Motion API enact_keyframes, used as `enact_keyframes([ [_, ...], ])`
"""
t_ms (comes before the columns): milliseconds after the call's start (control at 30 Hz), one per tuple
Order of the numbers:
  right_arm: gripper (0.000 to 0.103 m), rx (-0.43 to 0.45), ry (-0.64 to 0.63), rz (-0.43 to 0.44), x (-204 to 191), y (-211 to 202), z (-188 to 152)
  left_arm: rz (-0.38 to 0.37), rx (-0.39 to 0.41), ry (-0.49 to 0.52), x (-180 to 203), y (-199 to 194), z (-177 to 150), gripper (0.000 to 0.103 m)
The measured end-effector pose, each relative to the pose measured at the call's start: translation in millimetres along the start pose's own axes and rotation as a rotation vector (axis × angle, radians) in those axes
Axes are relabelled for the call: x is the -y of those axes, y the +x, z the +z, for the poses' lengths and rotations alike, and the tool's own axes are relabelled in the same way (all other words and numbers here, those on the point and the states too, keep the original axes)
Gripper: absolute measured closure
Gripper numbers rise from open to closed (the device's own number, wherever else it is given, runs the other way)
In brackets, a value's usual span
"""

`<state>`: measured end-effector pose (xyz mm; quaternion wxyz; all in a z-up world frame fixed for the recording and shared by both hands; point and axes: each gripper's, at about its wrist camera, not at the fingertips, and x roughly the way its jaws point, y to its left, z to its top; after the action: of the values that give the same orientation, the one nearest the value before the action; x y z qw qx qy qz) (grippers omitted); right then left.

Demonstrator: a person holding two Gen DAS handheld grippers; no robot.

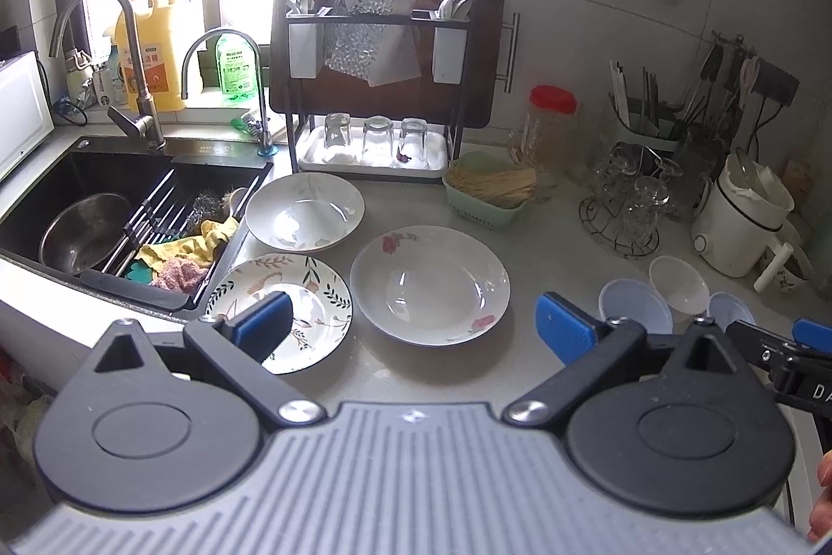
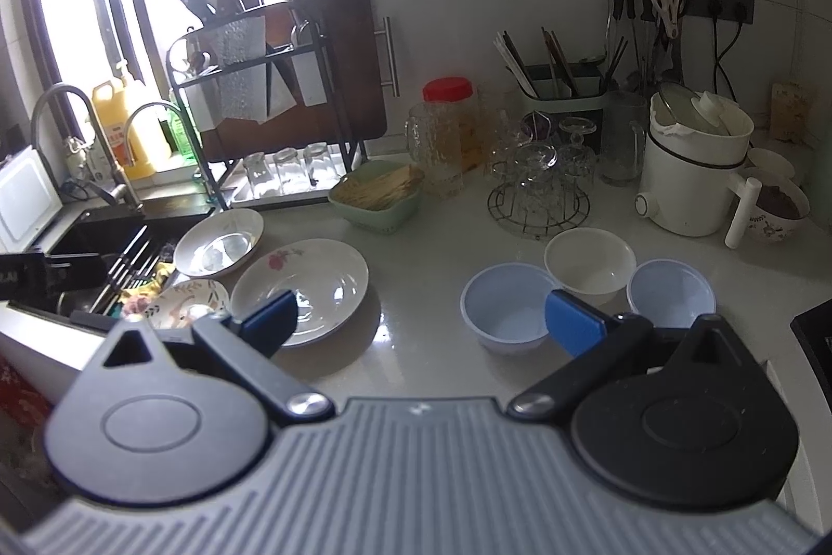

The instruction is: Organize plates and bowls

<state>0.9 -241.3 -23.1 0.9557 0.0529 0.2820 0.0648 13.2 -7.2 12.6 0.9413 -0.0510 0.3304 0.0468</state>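
Three plates and three bowls are laid out on the pale, shiny counter [image 1: 520, 378]. The plates are grouped on the left, next to the sink [image 1: 47, 180]. A white plate [image 1: 304, 211] is seen at the far side, a leaf-pattern plate [image 1: 312, 295] at the near side, and a flower plate [image 1: 429, 283] to the right of both. The leaf-pattern plate seems to touch the flower plate, though this is hard to tell from the curved picture. The bowls are grouped on the right: a big blue bowl [image 2: 507, 308], a white bowl [image 2: 590, 261] and a small blue bowl [image 2: 670, 292], all close together.

The left claw [image 1: 413, 326] is held wide open above the near edge of the plates, and nothing is held in it. The right claw [image 2: 421, 321] is also wide open and empty, between the flower plate and the big blue bowl.

Harm could come from a slip. The plates are smooth, glossy, hard and wide with thin rims, so one could slide out of the blue pads and crack. A plate near the sink edge could be pushed in. The bowls are round and deep, and a neighbour could be knocked when one is lifted. The glasses on the wire stand [image 2: 538, 217] behind them could be bumped too.
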Motion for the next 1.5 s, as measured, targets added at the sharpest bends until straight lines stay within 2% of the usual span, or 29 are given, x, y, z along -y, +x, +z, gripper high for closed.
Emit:
enact_keyframes([
  [367, 0.000, -0.010, 0.018, 0.003, 2, -1, -3, -0.005, 0.011, -0.001, 3, -1, -1, 0.002],
  [733, 0.000, -0.005, 0.024, -0.040, -12, 6, -7, -0.073, -0.018, 0.019, -16, 23, 3, 0.002],
  [967, 0.000, 0.028, 0.077, -0.041, -38, 23, -2, -0.123, -0.036, 0.044, -53, 52, 24, 0.002],
  [1200, 0.000, 0.023, 0.149, -0.060, -82, 48, 7, -0.153, -0.066, 0.069, -104, 94, 59, 0.002],
  [1267, 0.000, 0.032, 0.177, -0.037, -93, 53, 8, -0.159, -0.074, 0.086, -117, 107, 67, 0.002],
  [1500, 0.000, -0.048, 0.195, 0.005, -134, 82, 2, -0.206, -0.104, 0.118, -156, 145, 81, 0.002],
])
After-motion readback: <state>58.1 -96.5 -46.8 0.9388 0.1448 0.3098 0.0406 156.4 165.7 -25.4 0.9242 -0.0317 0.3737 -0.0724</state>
